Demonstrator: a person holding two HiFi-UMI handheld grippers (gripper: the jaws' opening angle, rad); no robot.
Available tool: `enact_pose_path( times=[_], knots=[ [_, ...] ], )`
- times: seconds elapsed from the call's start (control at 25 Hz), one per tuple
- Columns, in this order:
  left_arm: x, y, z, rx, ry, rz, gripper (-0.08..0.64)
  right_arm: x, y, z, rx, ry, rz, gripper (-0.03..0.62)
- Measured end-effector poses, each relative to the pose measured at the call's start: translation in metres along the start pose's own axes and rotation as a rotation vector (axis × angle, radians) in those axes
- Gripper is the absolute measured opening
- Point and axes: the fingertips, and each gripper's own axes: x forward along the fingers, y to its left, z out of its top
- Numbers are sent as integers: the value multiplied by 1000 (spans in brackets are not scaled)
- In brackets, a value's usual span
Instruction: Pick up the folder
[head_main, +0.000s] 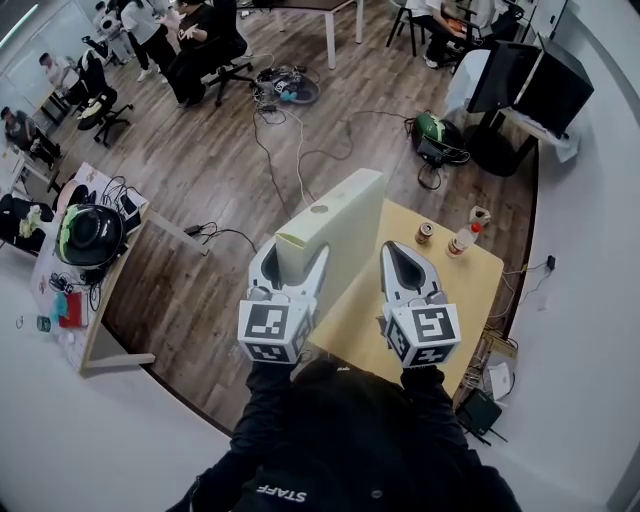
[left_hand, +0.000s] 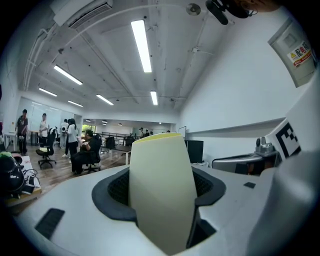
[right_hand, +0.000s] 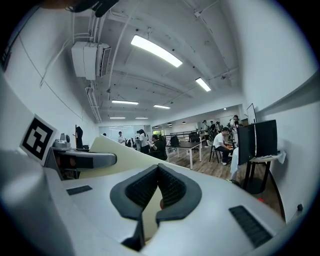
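**A:** While the left hand-held gripper (head_main: 292, 258) clamps the pale cream, stiff box-shaped folder (head_main: 335, 215) at its near end, is the folder free of the light wooden worktop (head_main: 470, 275)?

**B:** I think yes. It hangs over the worktop's left edge. Grip it firmly, because a hold at one end lets it swing.

**A:** And the right hand-held gripper (head_main: 398, 250)?

**B:** Clenched on nothing, above the worktop. A small metal can (head_main: 424, 232) and a clear plastic bottle (head_main: 463, 238) stand at the worktop's far side, apart from the folder. Nothing blocks it.

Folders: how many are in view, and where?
1. The pale yellow folder is clamped in the left gripper, over the left edge of the wooden table. It covers part of the table, so another may be hidden.
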Motion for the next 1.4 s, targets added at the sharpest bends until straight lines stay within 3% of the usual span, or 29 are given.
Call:
enact_pose_path(
  times=[0.36, 1.4],
  knots=[
    [-2, 2, 14, 47, -27, 22, 313, 3, 2, 11, -16, -32, -8, 21],
    [-12, 11, 13, 52, -19, 77, 313, 6, 13, 7, -33, -26, 8, 21]
  ],
)
